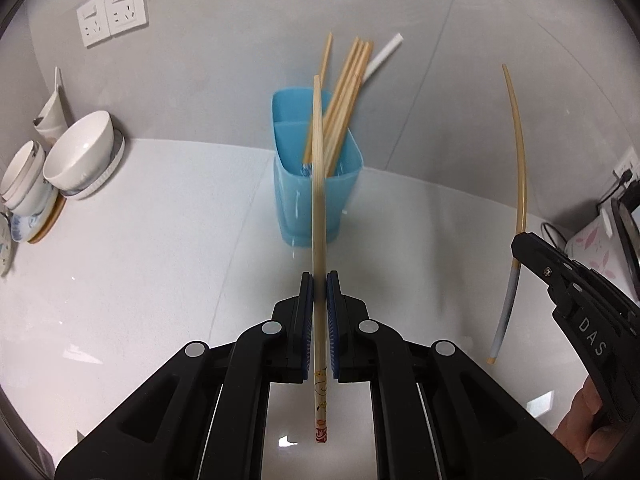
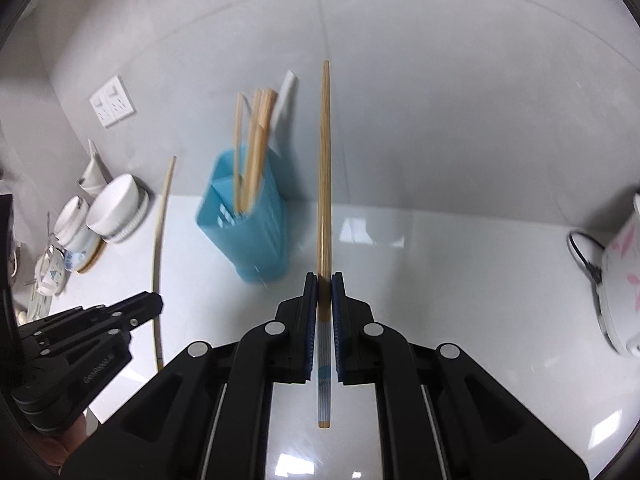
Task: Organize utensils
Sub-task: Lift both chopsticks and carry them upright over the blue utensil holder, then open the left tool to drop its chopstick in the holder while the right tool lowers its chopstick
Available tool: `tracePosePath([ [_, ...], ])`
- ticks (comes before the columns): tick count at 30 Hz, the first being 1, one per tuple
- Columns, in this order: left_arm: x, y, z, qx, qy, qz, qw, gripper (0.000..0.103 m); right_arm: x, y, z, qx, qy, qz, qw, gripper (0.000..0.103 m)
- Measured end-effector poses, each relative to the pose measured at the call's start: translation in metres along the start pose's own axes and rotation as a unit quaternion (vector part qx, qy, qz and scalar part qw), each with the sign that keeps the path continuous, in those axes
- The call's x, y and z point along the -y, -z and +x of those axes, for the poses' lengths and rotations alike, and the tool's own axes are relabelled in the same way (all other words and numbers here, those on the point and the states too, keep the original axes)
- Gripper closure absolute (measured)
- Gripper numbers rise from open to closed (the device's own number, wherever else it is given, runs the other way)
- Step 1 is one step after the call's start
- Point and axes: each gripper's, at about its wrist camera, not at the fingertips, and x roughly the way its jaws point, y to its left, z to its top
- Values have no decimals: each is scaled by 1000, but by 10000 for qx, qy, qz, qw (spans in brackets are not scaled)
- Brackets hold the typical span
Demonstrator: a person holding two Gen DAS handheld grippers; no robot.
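Observation:
A blue utensil holder [image 1: 316, 184] stands on the white counter near the wall, with several wooden chopsticks [image 1: 344, 92] and a white utensil handle in it. It also shows in the right wrist view [image 2: 248, 224]. My left gripper [image 1: 319, 280] is shut on a wooden chopstick [image 1: 318, 184] with a cartoon print, pointing up in front of the holder. My right gripper [image 2: 325, 280] is shut on another chopstick [image 2: 325, 168] with a pale blue end, held upright to the right of the holder. Each gripper also shows in the other's view: the right [image 1: 520, 246], the left [image 2: 154, 304].
Stacked white bowls and plates [image 1: 76, 156] sit at the left against the wall. Wall sockets [image 1: 112, 10] are above them. A white appliance with pink flowers [image 2: 620, 280] and its cable stand at the right. The white counter [image 1: 160, 280] stretches in front of the holder.

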Motion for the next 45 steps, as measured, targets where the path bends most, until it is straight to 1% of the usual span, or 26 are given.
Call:
tracePosePath([
  [6, -16, -30, -5, 319, 40, 5, 9995, 97, -21, -27, 4, 418, -281, -63, 9987, 96],
  [9, -20, -44, -7, 479, 88, 34, 9988, 97, -31, -41, 9, 566, -306, -66, 9979, 96],
  [13, -24, -65, -8, 751, 251, 68, 9968, 97, -39, -56, 15, 741, -285, -4, 9968, 96],
  [17, -27, -83, -8, 1083, 463, 81, 9930, 97, -42, -63, 21, 871, -250, 45, 9959, 96],
  [19, -29, -94, -8, 1293, 595, 69, 9898, 97, -42, -66, 24, 911, -228, 84, 9955, 96],
  [21, -28, -101, -8, 1507, 652, 68, 9864, 97, -40, -70, 27, 928, -231, 152, 9953, 96],
  [24, -28, -114, -1, 1661, 725, 9, 9834, 97, -36, -76, 31, 891, -246, 225, 9955, 96],
  [26, -26, -117, 2, 1769, 758, -37, 9813, 97, -34, -79, 33, 865, -307, 224, 9955, 96],
  [29, -27, -122, 7, 2096, 839, -60, 9742, 97, -30, -82, 32, 962, -314, 71, 9948, 96],
  [32, -20, -120, 14, 2379, 838, -47, 9677, 97, -24, -84, 34, 989, -353, 77, 9944, 96],
  [34, -14, -118, 19, 2472, 792, 9, 9657, 97, -18, -83, 36, 978, -354, 50, 9946, 96],
  [39, -3, -111, 36, 2554, 649, 197, 9645, 97, -10, -80, 40, 971, -404, 56, 9944, 96],
  [45, 5, -105, 58, 2444, 561, 328, 9675, 97, -3, -78, 49, 901, -471, 50, 9948, 96],
])
